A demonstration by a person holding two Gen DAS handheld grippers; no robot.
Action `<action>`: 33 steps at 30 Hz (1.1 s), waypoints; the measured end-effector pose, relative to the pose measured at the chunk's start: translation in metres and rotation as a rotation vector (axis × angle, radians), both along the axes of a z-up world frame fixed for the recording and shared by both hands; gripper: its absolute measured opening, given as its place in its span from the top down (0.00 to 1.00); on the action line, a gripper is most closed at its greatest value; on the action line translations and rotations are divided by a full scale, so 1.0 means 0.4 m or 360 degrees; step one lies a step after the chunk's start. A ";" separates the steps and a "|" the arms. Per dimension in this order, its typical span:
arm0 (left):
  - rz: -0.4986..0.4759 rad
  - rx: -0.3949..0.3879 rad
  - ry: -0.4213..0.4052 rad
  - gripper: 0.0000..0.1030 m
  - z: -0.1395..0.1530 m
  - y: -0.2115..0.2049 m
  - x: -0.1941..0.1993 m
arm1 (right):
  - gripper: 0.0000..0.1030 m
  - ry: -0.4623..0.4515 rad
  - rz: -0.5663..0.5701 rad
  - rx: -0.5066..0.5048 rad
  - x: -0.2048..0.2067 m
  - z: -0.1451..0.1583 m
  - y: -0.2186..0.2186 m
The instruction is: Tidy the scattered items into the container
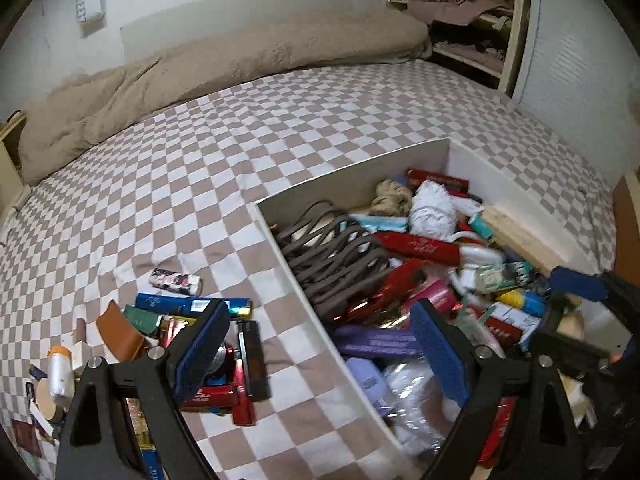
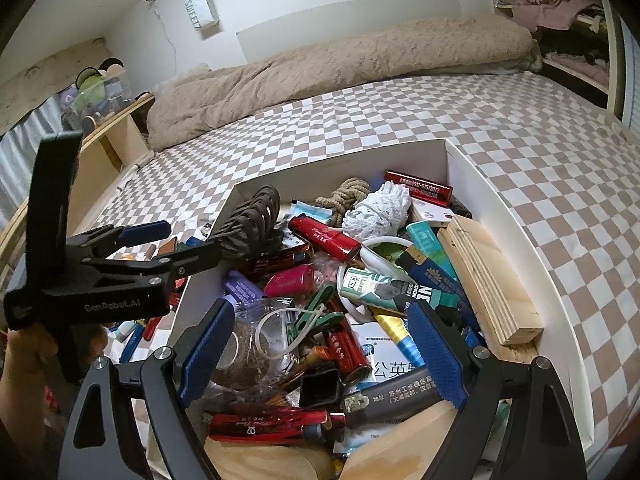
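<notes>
Left of the white box (image 1: pixel 280 240), on the checkered bed (image 1: pixel 200 140), lie the scattered lighters (image 1: pixel 250 356) and tubes: light, stiff, slick, best pinched across their middles. Left tongs (image 1: pixel 320 348) and right tongs (image 2: pixel 320 354) gape wide, both empty.

Brown-and-white checked sheet (image 2: pixel 400 120) on the bed, a beige blanket (image 2: pixel 340 56), a white box (image 2: pixel 472 184), and blue pads (image 1: pixel 438 344) on black tongs.
</notes>
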State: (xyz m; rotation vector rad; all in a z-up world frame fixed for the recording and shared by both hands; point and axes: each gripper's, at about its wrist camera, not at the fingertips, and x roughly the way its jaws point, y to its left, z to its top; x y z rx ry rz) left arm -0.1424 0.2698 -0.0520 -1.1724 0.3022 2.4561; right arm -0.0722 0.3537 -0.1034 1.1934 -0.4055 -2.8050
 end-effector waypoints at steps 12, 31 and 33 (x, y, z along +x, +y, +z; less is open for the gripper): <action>0.0200 -0.0058 -0.0057 0.10 -0.052 -0.024 -0.078 | 0.14 -0.0015 0.0017 0.0002 -0.006 -0.009 -0.006; 0.0064 0.0064 -0.0127 0.10 -0.050 -0.043 -0.017 | 0.14 -0.0035 0.0027 0.0014 -0.009 -0.017 -0.011; 0.0055 0.0091 -0.0122 0.11 -0.041 -0.047 -0.004 | 0.14 -0.0033 0.0028 0.0018 -0.008 -0.015 -0.013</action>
